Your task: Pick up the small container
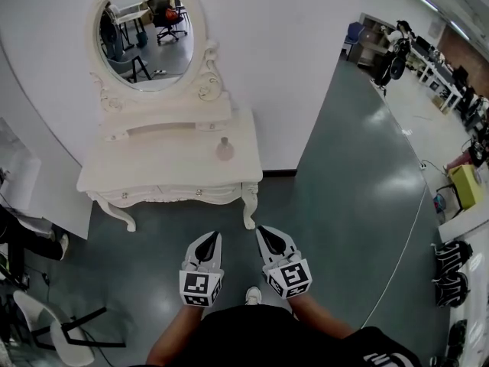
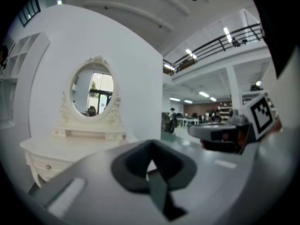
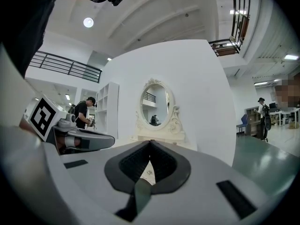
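The small container, a pale pinkish jar with a knob lid, stands on the right side of the white dressing table, below the oval mirror. Both grippers hover over the green floor in front of the table, side by side and well short of it. My left gripper has its jaws shut with nothing in them, and so does my right gripper. The left gripper faces the table and mirror. The right gripper points at the mirror.
A white curved wall rises behind the table. A black and white chair stands at the lower left. A white cable crosses the floor at the right, near a yellow box and black shoes. Desks and people fill the far right.
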Tool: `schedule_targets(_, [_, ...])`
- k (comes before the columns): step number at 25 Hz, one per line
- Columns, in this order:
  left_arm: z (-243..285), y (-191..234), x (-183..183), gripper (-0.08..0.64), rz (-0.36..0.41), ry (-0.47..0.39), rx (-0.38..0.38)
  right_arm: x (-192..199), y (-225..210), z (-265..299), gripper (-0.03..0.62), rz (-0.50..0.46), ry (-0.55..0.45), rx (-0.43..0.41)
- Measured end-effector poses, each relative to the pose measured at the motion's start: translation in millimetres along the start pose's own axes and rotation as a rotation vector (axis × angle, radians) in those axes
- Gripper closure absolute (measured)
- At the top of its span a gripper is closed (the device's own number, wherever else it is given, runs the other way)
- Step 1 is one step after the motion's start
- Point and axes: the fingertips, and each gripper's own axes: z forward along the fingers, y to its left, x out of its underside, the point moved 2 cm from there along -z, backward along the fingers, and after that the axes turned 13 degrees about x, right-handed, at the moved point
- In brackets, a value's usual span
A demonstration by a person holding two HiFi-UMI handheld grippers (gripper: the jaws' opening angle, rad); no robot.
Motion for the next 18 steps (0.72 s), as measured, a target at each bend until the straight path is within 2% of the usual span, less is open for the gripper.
schedule_targets(9, [41.2,11.3,-17.2,0.554,0.014,-0.033,-0.090,4.2,-47.2,27.9,0.586,0.008,-0.009,-0.017])
schedule_targets(18, [68.4,17.3,-19.1,0.554,0.016,-0.012,-0.088,-4.0,-56.0,47.7,0.586,-0.002,-0.024,-0.081])
